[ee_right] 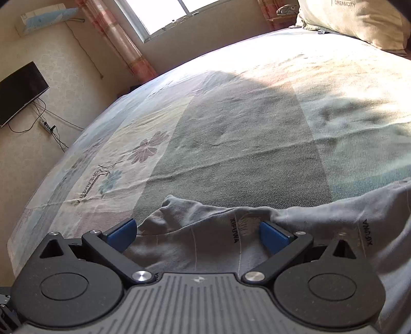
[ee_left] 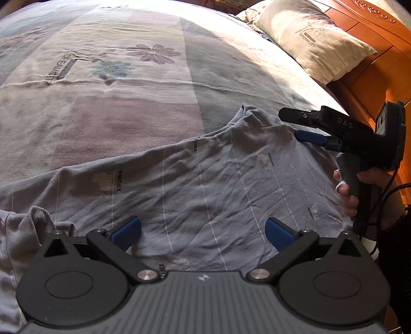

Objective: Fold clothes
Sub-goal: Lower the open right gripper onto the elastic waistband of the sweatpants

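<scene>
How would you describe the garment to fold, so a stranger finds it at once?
Look at the bed with the flowered sheet. Near its front edge lies a grey-blue garment, spread and wrinkled. Thin white lines and small "XIFUWA" prints set it apart from the sheet.

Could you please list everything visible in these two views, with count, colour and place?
Garment: one, grey-blue with thin white stripes, spread on the bed's near side.
Bedsheet: one, pastel patchwork with flowers, covering the bed.
Pillow: one, cream, by the headboard.
Headboard: one, orange wood, far right.
Television: one, black, on the wall.
Window: one, bright, with pink curtains.
Left gripper: blue pads, open above the garment.
Right gripper: blue pads, open at the garment's edge.
Hand: one, holding the right gripper's handle.
</scene>
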Demonstrator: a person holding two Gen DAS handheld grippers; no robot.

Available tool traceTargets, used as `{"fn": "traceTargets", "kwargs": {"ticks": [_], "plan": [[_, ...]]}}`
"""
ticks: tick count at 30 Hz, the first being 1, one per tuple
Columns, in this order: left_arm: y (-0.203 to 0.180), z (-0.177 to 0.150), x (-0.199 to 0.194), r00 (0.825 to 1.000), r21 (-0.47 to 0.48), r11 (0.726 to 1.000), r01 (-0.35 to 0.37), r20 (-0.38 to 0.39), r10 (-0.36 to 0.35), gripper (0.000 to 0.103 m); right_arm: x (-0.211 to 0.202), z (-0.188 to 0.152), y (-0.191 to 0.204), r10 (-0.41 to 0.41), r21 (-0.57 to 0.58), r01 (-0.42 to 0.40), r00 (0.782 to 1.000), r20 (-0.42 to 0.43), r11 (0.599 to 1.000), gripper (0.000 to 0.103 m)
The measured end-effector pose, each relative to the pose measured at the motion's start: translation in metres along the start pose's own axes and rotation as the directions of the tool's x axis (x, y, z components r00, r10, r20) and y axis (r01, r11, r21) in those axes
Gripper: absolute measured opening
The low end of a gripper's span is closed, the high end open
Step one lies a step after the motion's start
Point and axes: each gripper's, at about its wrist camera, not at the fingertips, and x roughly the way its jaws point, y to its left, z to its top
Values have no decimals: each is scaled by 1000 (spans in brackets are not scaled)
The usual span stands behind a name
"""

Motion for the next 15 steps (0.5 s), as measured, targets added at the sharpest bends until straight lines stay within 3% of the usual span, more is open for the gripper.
{"fn": "traceTargets", "kwargs": {"ticks": [3,8,15], "plan": [[2,0,0,1000,2,1000,11,3,-11,102,0,7,-3,-19,4,19,1000,3,1000,103],[2,1,2,1000,5,1000,14,8,-14,102,-47,-6,9,-14,-19,14,1000,5,1000,103],[-6,1,5,1000,56,998,-15,-4,15,102,-99,-68,-10,-89,156,92,996,-26,984,103]]}}
